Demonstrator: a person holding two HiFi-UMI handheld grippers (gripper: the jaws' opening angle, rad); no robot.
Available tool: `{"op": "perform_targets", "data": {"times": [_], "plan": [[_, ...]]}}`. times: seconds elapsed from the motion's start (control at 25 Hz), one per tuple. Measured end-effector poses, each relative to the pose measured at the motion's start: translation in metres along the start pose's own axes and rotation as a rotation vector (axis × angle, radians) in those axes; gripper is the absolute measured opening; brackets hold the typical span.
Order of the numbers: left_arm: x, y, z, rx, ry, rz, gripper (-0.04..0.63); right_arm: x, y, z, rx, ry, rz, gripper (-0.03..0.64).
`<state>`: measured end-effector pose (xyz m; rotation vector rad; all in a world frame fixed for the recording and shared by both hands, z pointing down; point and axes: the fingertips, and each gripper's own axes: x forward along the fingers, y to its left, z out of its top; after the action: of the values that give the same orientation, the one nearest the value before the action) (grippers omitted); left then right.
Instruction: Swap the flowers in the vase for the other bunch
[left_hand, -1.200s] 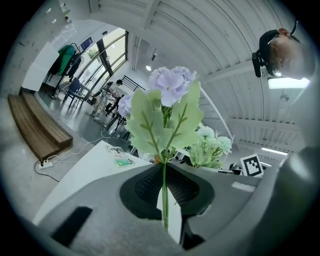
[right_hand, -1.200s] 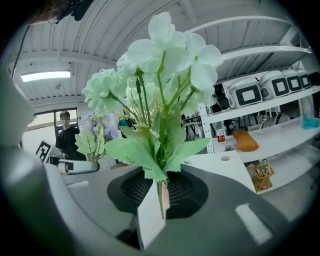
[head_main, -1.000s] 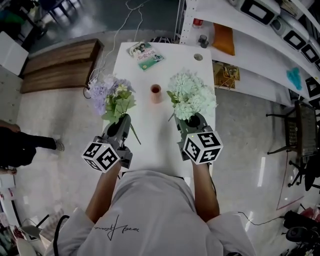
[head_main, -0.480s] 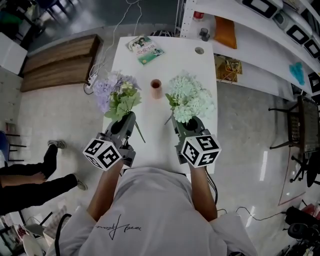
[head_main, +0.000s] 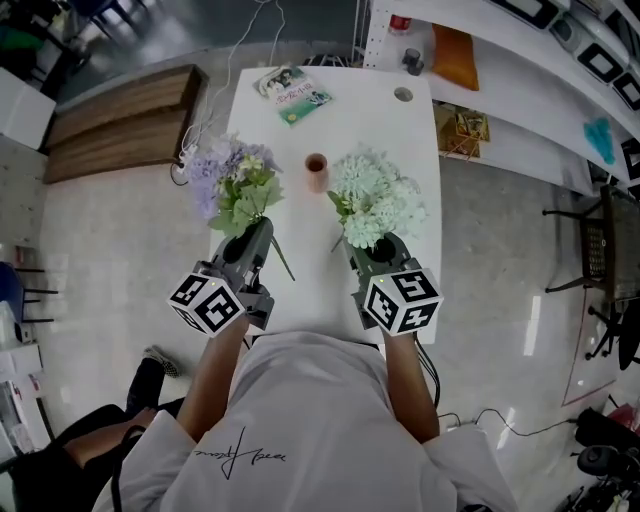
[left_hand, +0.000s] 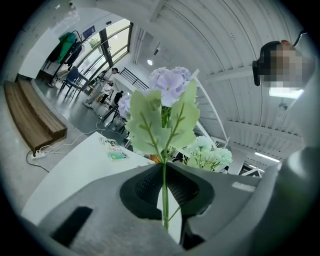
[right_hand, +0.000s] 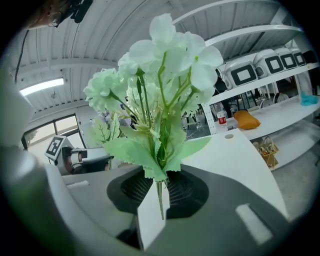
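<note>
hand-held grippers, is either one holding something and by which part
The left hand-held gripper grips the purple bunch by its stem, below the leaves; the right hand-held gripper grips the white bunch by its stems, likewise.

Honestly not much to read here. There's a cursive print on the shirt (head_main: 240, 455), but I can't make it out. The booklet (head_main: 292, 92) has print that's way too small. The left cube (head_main: 207, 305) and right cube (head_main: 400, 300) carry just black-and-white square patterns, no letters.
</note>
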<state>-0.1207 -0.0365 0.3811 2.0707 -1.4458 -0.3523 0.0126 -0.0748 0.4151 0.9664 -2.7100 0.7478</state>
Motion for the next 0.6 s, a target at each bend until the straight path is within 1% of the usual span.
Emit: {"op": "perform_targets", "data": {"times": [0.24,0.4,0.6], "plan": [[0.003,0.003,0.003,-0.011,0.003,-0.005,0.015,0.003,0.003,-0.006,-0.010,0.013,0.001,0.077],[0.004,0.001,0.005,-0.054,-0.007,-0.030,0.017,0.002,0.002,-0.012,-0.011,0.017,-0.004,0.078],[0.005,0.001,0.009,-0.049,-0.010,-0.038,0.017,-0.001,0.009,-0.016,-0.028,0.014,0.017,0.080]]}}
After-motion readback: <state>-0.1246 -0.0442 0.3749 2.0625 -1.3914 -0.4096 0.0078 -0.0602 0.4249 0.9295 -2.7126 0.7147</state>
